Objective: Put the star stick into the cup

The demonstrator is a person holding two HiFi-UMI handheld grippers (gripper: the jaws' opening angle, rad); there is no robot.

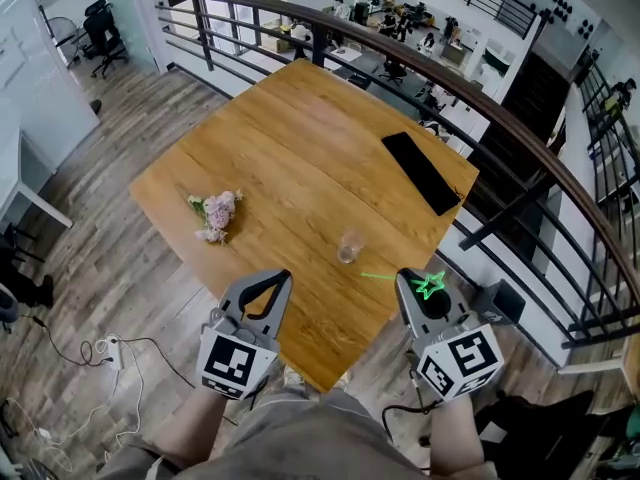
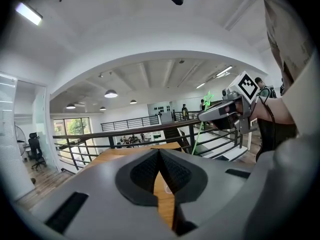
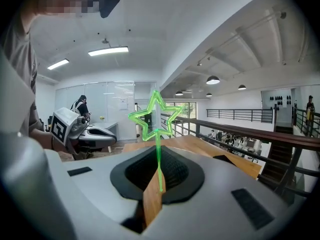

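Note:
A clear cup (image 1: pixel 348 248) stands upright on the wooden table (image 1: pixel 300 158), near its front edge. My right gripper (image 1: pixel 412 280) hovers just right of the cup and is shut on the green star stick (image 1: pixel 430 285), whose thin shaft points left toward the cup. In the right gripper view the star stick (image 3: pixel 155 116) rises from between the closed jaws of that gripper (image 3: pixel 159 156). My left gripper (image 1: pixel 272 278) hangs over the table's front edge, left of the cup. Its jaws are shut on nothing (image 2: pixel 159 151). The left gripper view also catches the right gripper (image 2: pixel 225 110) with the star stick (image 2: pixel 208 98).
A small bunch of pink flowers (image 1: pixel 216 214) lies on the table's left part. A flat black slab (image 1: pixel 420 172) lies near the right edge. A dark curved railing (image 1: pixel 520 138) runs behind and to the right of the table, with a drop beyond it.

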